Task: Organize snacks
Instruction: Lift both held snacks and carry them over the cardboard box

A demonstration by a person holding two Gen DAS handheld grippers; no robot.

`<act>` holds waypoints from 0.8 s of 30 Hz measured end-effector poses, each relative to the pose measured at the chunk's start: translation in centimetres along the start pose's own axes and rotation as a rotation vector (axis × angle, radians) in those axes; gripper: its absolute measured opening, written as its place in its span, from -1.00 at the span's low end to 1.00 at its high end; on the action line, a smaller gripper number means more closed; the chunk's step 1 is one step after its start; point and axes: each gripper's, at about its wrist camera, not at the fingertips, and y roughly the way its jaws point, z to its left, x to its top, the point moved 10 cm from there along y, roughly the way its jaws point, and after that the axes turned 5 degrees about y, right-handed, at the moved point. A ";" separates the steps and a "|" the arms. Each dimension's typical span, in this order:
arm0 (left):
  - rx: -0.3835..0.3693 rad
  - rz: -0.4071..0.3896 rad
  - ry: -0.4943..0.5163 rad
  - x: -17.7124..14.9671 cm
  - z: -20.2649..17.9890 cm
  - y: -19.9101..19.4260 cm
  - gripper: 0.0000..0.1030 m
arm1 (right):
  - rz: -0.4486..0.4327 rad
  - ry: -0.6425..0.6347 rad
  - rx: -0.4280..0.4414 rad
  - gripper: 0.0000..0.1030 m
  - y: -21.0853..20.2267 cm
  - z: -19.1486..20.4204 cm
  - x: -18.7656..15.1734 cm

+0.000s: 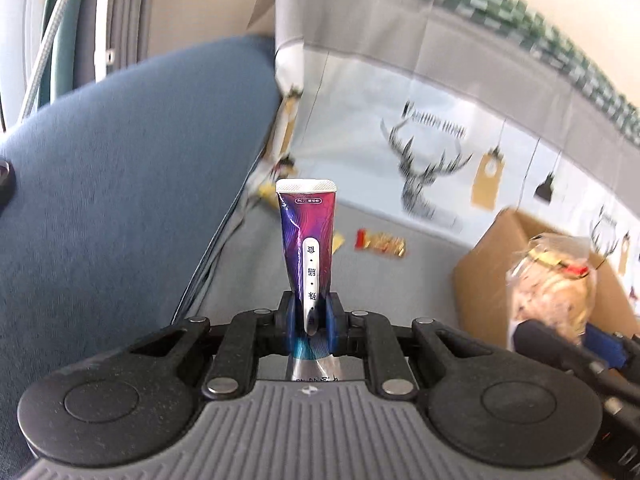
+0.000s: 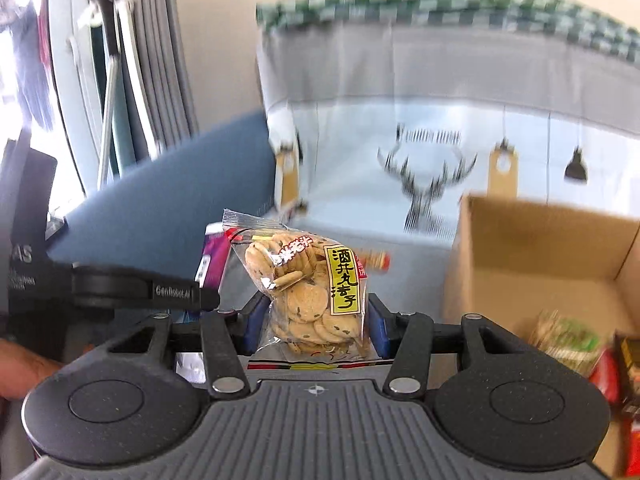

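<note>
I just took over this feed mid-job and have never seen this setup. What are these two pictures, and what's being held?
No robot arm here: a person holds a two-finger gripper in each hand, each with its own camera looking along the fingers. In the left view, the left gripper is shut on a slim purple packet. In the right view, the right gripper clamps a clear bag of biscuits. A cardboard box already holding snacks stands at the right, and a red wrapper lies on the grey surface beyond.

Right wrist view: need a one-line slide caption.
Right gripper clamps a clear cookie bag above the table, the open cardboard box of snacks at its right.
</note>
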 end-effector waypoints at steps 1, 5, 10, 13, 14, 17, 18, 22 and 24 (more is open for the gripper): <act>-0.008 -0.016 -0.002 0.3 -0.3 -0.3 -0.70 | -0.019 0.007 0.002 0.02 -0.5 -0.3 0.5; -0.028 -0.044 0.001 1.0 -1.7 -0.9 -0.70 | -0.091 0.032 0.003 0.02 -2.2 -2.1 2.3; -0.050 -0.061 0.004 1.4 -3.5 -0.9 -0.70 | -0.137 0.060 -0.019 0.02 -3.9 -4.8 3.7; -0.064 -0.077 0.004 1.7 -4.5 -0.9 -0.70 | -0.150 0.075 -0.037 0.02 -4.5 -6.6 4.2; -0.071 -0.083 0.002 1.9 -4.9 -0.9 -0.70 | -0.154 0.079 -0.045 0.02 -4.7 -7.2 4.3; -0.098 -0.113 -0.007 2.3 -6.1 -1.2 -0.69 | -0.167 0.092 -0.065 0.02 -5.3 -9.0 4.5; -0.112 -0.126 -0.008 2.5 -6.6 -1.4 -0.70 | -0.171 0.095 -0.073 0.02 -5.6 -9.6 4.6; -0.177 -0.161 -0.017 2.9 -9.2 -1.9 -0.70 | -0.191 0.109 -0.106 0.02 -6.7 -12.3 4.9; -0.210 -0.177 -0.009 3.1 -10.8 -2.2 -0.70 | -0.200 0.118 -0.128 0.02 -7.3 -13.8 4.9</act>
